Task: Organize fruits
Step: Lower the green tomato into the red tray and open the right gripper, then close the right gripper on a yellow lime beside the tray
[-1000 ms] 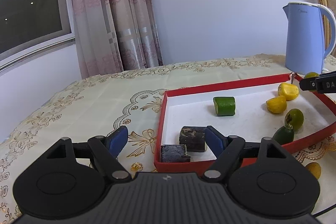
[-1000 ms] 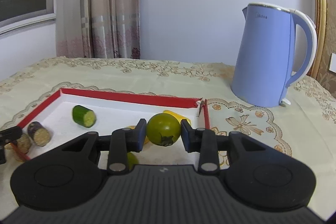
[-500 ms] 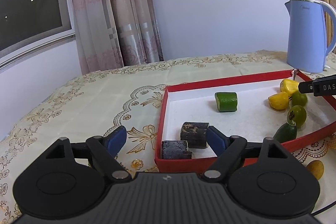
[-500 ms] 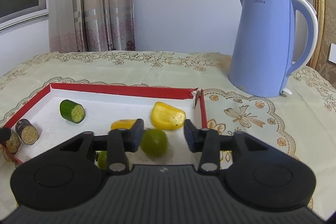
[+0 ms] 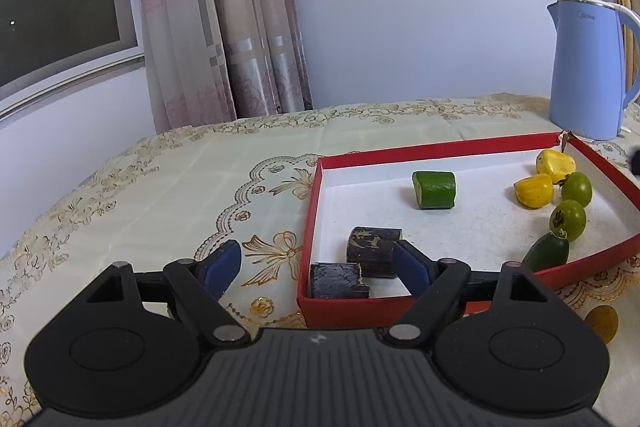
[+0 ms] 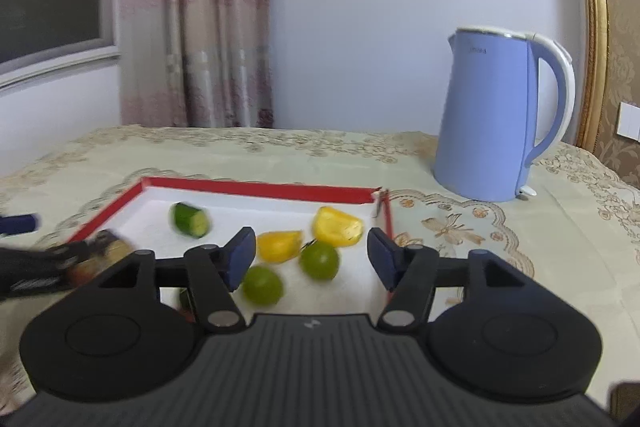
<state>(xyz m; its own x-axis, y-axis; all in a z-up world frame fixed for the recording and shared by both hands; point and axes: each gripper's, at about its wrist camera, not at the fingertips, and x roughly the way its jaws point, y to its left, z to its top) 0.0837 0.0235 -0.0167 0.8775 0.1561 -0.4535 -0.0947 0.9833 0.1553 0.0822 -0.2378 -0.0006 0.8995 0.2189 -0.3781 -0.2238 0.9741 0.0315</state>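
Tray (image 5: 436,151): red-walled, white-floored, lying on the patterned tablecloth (image 5: 240,163); it holds all the pieces listed below.
Green fruits: two round ones (image 6: 319,260) (image 6: 262,284) on the tray floor near its right wall, beside two yellow pieces (image 6: 337,226) (image 6: 279,245).
Cucumber piece (image 5: 434,189): on its side, mid-tray, apart from the rest.
Dark pieces: two short dark cylinders (image 5: 374,251) (image 5: 338,281) in the near left corner of the tray, touching each other.
Dark green fruit (image 5: 547,256): against the tray's near wall, just below the nearer green fruit.
Yellow fruit (image 5: 601,323): on the cloth outside the tray.
Left gripper (image 5: 316,267): jaws wide apart, nothing clamped; one finger hangs over the cloth, the other inside the tray just beside a dark cylinder.
Right gripper (image 6: 312,259): jaws opening, empty; the green fruits lie on the tray beyond its fingers, clear of the pads.
Kettle (image 6: 494,115): pale blue, upright on the cloth past the tray's far right corner.
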